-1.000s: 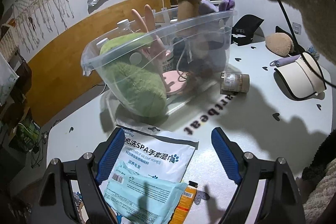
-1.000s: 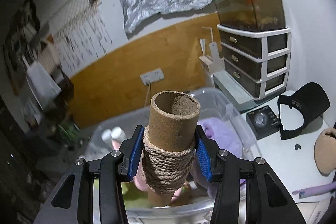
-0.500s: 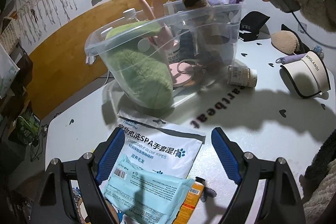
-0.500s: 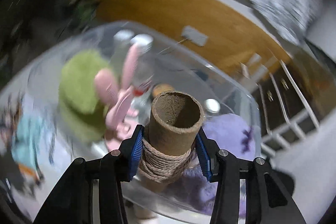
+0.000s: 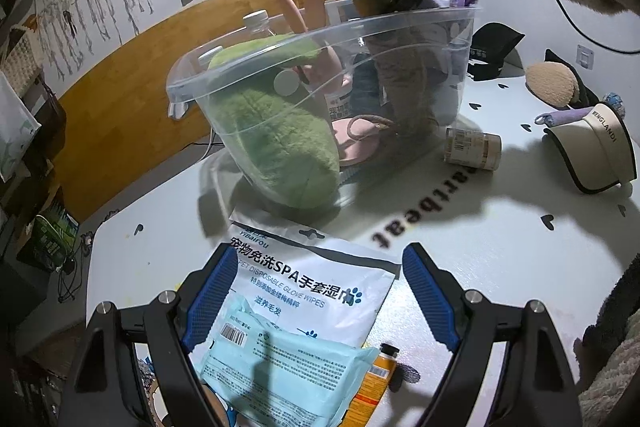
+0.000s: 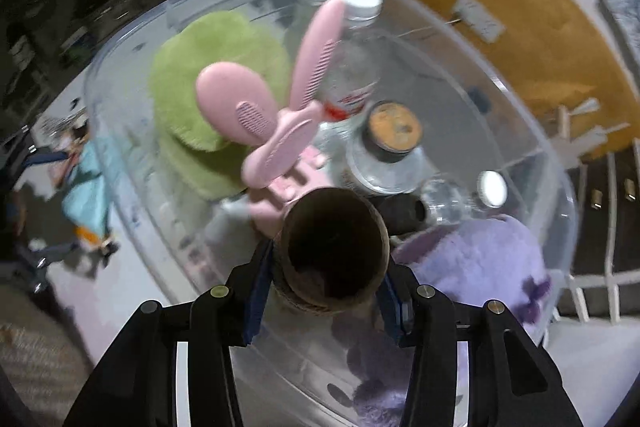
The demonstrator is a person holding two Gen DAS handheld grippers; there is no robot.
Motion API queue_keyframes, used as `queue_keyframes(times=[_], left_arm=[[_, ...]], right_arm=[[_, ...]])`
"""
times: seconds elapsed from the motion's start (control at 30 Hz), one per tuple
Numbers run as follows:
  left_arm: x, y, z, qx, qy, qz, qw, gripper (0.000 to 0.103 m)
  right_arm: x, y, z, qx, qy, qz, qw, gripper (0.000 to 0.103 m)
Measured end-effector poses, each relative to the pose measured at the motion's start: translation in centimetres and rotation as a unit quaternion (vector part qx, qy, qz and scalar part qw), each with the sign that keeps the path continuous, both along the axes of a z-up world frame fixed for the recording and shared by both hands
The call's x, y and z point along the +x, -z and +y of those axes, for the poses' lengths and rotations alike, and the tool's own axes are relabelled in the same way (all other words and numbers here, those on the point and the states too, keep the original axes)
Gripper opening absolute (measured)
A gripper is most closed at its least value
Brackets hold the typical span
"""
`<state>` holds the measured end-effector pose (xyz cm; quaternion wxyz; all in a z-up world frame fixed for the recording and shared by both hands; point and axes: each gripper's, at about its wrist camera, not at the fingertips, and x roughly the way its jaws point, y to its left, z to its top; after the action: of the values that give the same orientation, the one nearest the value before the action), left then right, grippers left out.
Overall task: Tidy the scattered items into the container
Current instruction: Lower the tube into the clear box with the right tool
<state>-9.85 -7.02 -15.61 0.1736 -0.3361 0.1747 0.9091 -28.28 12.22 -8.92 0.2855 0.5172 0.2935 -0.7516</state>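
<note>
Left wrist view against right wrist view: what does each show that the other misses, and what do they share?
Only the left wrist view shows the open left gripper above the white wipes pack, the small jar lying on the table, and the cream visor.

Only the right wrist view looks down the hollow rope-wrapped tube in the right gripper and onto the bottle caps.

Both show the clear container, green plush, pink brush and purple plush.
</note>
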Motion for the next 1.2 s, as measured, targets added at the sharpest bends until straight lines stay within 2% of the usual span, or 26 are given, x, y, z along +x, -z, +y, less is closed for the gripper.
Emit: queue_keyframes(times=[0.1,0.23,0.33,0.5,0.53,0.63,0.7,0.77,0.87,1.13,1.2], left_arm=[[-0.1,0.1,-0.1,0.001,-0.004,-0.002,1.0,0.085],[-0.2,0.2,-0.2,0.003,-0.008,-0.005,0.9999,0.085],[-0.2,0.2,-0.1,0.002,-0.008,-0.006,0.9999,0.085],[-0.1,0.2,0.0,-0.001,-0.004,-0.005,1.0,0.085],[-0.1,0.2,0.1,-0.002,-0.003,-0.005,1.0,0.085],[0.0,0.2,0.0,-0.001,-0.003,-0.006,1.0,0.085],[0.0,0.3,0.0,-0.002,-0.002,-0.008,1.0,0.085],[0.0,0.3,0.1,-0.003,-0.001,-0.008,1.0,0.085],[0.0,0.2,0.3,-0.002,0.002,-0.007,1.0,0.085],[0.0,0.1,0.4,0.0,0.001,-0.002,1.0,0.085],[0.0,0.2,0.2,0.0,-0.003,-0.004,1.0,0.085]], right_arm=[[0.3,-0.2,0.0,-0.01,-0.02,-0.019,1.0,0.05],[-0.1,-0.8,0.1,-0.06,-0.011,-0.055,0.997,0.05],[-0.4,-1.5,0.3,-0.101,0.007,-0.074,0.992,0.066],[-0.4,-2.6,0.6,-0.174,0.029,-0.081,0.981,0.066],[-0.5,-2.8,0.8,-0.184,0.039,-0.077,0.979,0.065],[-0.9,-2.8,1.5,-0.209,0.077,-0.083,0.971,0.04],[-1.3,-2.3,1.7,-0.22,0.107,-0.101,0.964,0.037],[-1.6,-2.2,1.6,-0.228,0.117,-0.118,0.96,0.036],[-2.1,-1.3,0.6,-0.235,0.12,-0.169,0.95,0.036],[-2.6,-0.1,-4.7,-0.219,0.108,-0.218,0.945,0.036],[-2.6,0.7,-5.8,-0.187,0.111,-0.214,0.952,0.036]])
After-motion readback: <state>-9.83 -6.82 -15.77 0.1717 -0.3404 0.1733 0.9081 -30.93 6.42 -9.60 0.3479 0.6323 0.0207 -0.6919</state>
